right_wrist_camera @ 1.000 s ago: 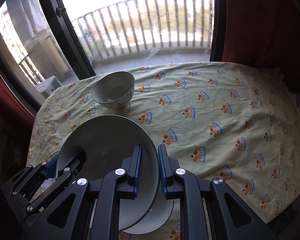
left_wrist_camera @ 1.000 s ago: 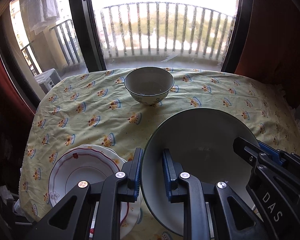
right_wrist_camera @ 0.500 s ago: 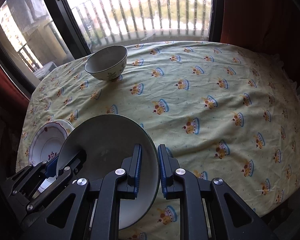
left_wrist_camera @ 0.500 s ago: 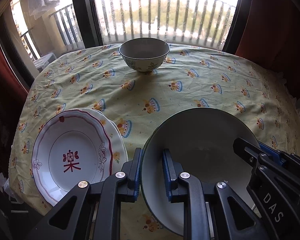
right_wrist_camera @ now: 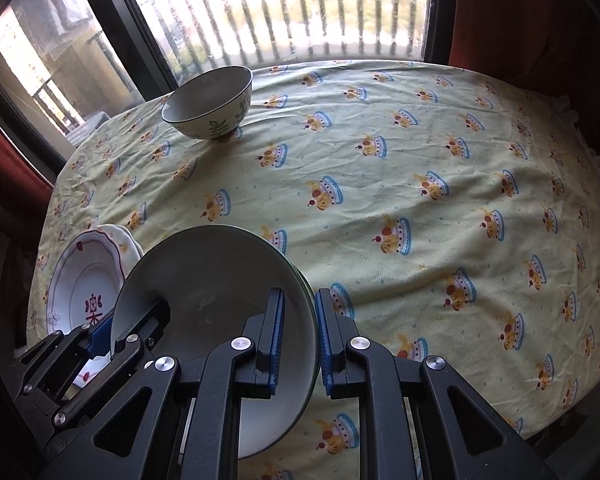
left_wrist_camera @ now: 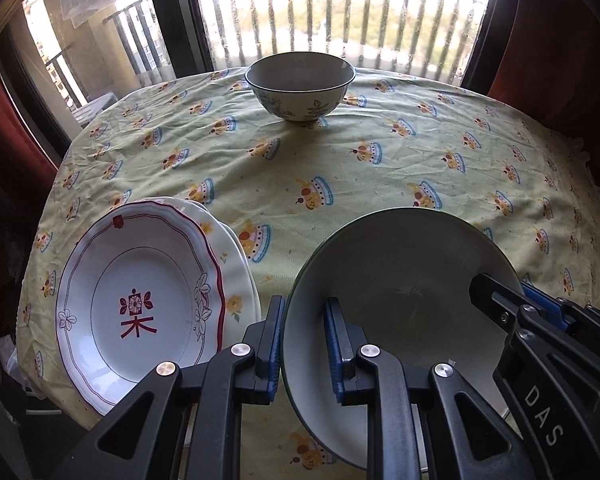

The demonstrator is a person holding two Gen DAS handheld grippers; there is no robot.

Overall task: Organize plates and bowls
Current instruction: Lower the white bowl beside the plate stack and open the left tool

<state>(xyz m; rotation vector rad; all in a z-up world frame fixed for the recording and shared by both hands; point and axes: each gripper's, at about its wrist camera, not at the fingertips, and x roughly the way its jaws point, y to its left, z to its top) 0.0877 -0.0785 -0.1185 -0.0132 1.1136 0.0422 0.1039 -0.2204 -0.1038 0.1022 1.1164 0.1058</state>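
**Two-handed carry: keep the grey plate level until it lands**

Both claws are clamped on one wide grey-green plate (left_wrist_camera: 400,280). The left gripper (left_wrist_camera: 302,344) pinches its rim at the plate's 9 o'clock edge, the right gripper (right_wrist_camera: 298,336) at the 3 o'clock edge, each nearly closed with only the thin rim between the blue pads. The plate hangs above the near part of the yellow tablecloth (right_wrist_camera: 420,184), tilted slightly toward the cameras; whether its underside already touches the cloth cannot be told.

In the left wrist view, a stack of white plates (left_wrist_camera: 140,304), the top one red-trimmed with a flower mark, lies at 9 o'clock of the held plate, just beside it. A small patterned bowl (left_wrist_camera: 300,84) stands well apart at 12 o'clock, near the window.

Judging from the task, the plate most likely belongs on that stack. To do it well, move both hands together so the rim does not twist in the pads, keep the plate flat, centre it over the red-trimmed plate, and release only once it rests. An uneven release risks a slide off the scalloped edge.
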